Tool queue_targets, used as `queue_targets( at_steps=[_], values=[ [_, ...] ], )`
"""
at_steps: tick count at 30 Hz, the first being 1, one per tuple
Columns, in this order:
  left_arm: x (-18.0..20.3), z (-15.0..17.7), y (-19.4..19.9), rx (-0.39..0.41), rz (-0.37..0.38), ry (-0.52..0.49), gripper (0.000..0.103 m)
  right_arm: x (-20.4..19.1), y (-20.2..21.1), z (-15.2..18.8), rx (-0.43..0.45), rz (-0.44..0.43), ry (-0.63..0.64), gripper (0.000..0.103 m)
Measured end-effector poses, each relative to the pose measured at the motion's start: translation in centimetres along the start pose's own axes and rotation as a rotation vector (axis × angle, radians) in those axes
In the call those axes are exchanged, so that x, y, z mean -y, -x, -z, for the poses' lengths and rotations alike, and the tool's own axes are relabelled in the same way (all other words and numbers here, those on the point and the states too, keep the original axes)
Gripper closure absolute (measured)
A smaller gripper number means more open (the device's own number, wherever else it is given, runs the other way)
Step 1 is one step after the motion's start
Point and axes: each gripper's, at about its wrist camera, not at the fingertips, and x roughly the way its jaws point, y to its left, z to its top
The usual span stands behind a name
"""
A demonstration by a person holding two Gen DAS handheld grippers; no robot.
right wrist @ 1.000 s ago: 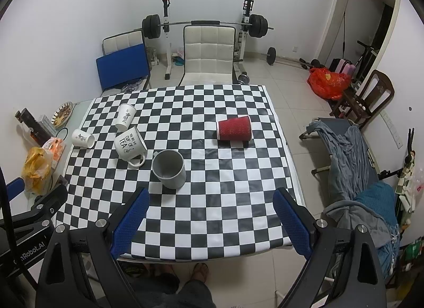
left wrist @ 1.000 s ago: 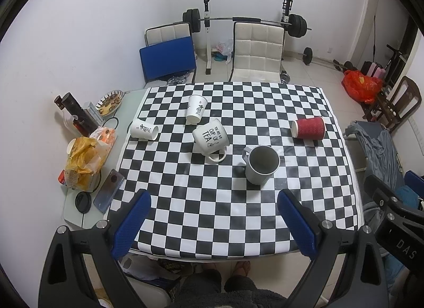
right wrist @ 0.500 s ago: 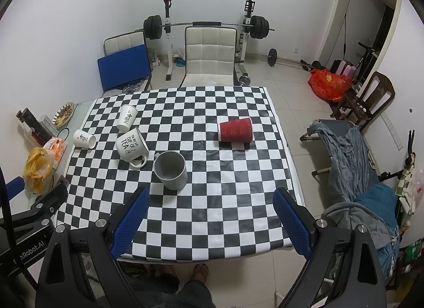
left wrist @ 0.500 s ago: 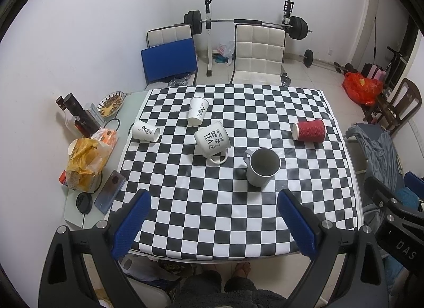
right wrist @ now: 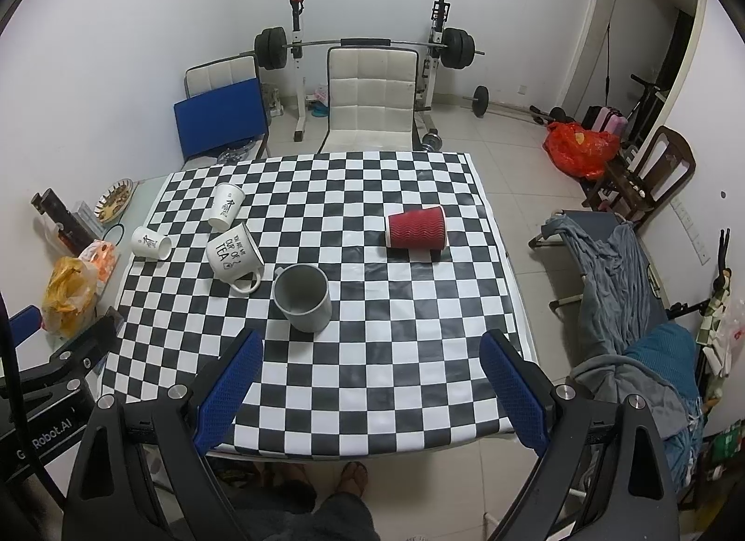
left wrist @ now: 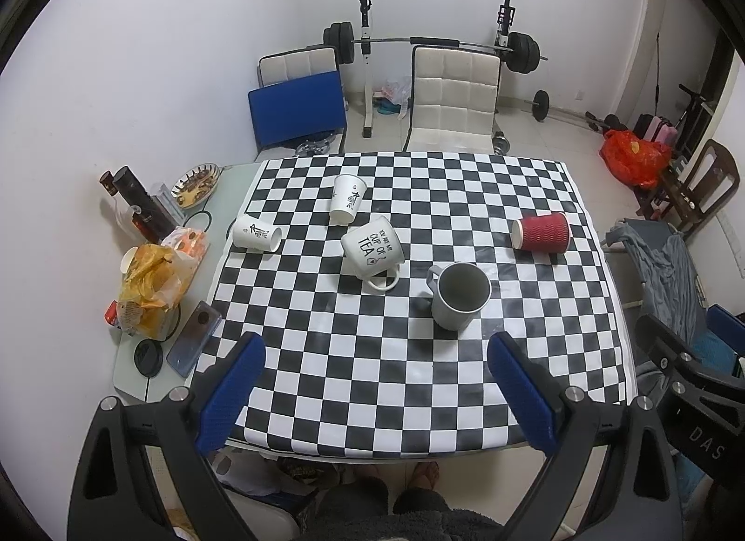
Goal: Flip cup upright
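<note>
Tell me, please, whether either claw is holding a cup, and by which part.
Nothing is held: the left claw and right claw are open above the table's near edge.

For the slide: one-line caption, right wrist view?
Open right claw above checkered table: grey mug upright, red cup lying sideways.

A glossy checkered sheet covers the counter (left wrist: pixel 419 378). The red cup (right wrist: pixel 416 229) looks like ribbed paper, the grey mug (right wrist: pixel 303 298) matt, the lettered mug (left wrist: pixel 372 250) glossy ceramic.
</note>
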Motion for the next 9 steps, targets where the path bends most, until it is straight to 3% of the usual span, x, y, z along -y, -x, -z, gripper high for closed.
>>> queue_targets(
  at_steps=[9],
  values=[
    [0.14, -0.02, -0.01, 0.001, -0.004, -0.002, 0.006, -0.12, 0.03, 0.17, 0.0, 0.0, 0.002, 0.007]
  ],
)
